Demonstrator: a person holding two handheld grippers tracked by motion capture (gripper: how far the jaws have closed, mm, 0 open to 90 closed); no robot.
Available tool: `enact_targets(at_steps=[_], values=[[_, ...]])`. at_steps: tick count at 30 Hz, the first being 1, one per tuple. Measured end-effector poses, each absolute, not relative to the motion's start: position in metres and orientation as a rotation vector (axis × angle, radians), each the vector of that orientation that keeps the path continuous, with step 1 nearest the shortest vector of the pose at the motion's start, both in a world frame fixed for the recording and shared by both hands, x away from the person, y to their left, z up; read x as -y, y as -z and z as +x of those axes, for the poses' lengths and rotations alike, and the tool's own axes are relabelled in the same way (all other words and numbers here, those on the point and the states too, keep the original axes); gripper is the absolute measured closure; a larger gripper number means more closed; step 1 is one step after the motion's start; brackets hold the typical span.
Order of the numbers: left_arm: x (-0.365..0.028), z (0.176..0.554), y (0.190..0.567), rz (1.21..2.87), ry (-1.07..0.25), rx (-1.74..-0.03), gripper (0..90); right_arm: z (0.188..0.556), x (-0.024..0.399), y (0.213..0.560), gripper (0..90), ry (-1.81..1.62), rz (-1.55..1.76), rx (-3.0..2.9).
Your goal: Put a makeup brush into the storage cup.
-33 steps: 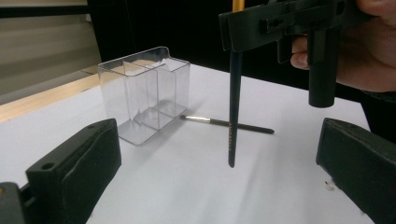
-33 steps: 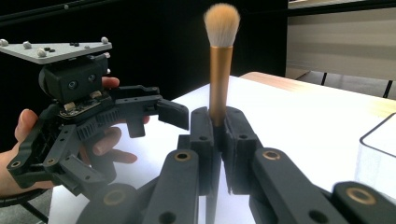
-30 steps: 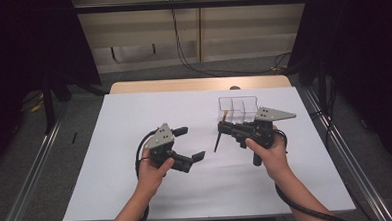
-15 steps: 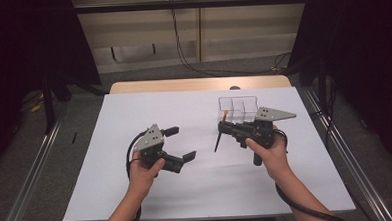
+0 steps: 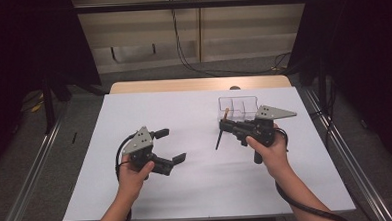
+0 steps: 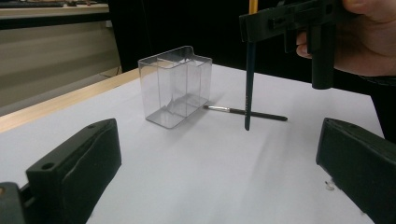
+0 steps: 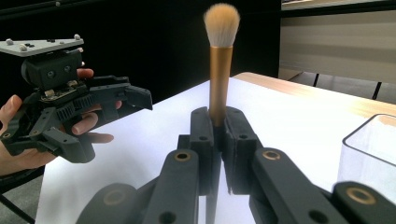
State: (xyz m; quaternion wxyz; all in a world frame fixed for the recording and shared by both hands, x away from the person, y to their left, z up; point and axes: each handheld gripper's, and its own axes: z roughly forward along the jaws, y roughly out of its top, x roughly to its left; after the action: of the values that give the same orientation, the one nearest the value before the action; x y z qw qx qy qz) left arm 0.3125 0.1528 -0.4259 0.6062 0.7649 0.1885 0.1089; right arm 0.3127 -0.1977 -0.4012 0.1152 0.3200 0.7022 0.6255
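My right gripper [image 5: 224, 126] is shut on a makeup brush [image 5: 220, 135], held nearly upright above the white table. In the right gripper view the jaws [image 7: 217, 135] clamp the brush [image 7: 220, 79] at its gold ferrule, with the pale bristles on top. Its dark handle [image 6: 250, 79] points down, the tip hanging just over the table. A clear plastic organiser [image 5: 238, 107] with compartments stands just behind the right gripper. On the table by the organiser [image 6: 175, 86] lies a thin dark brush [image 6: 245, 112]. My left gripper [image 5: 171, 145] hovers left of centre, open and holding nothing, its jaws [image 6: 219, 140] wide apart.
The white table sheet [image 5: 197, 190] covers most of the table, leaving a wooden strip [image 5: 198, 85] bare at the far edge. Metal rails [image 5: 31, 167] run along both sides. Cables trail from each gripper toward the person's arms.
The left gripper has drifted left, away from the right gripper, still open. The right gripper and its brush have stayed in place.
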Motion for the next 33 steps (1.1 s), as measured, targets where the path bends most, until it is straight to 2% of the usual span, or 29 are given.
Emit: enact_targets(at_steps=[33], values=[[-0.199, 0.306, 0.431, 1.759, -0.301, -0.495, 0.0, 0.314, 0.197, 0.401, 83.8, -1.83, 0.935, -2.051]])
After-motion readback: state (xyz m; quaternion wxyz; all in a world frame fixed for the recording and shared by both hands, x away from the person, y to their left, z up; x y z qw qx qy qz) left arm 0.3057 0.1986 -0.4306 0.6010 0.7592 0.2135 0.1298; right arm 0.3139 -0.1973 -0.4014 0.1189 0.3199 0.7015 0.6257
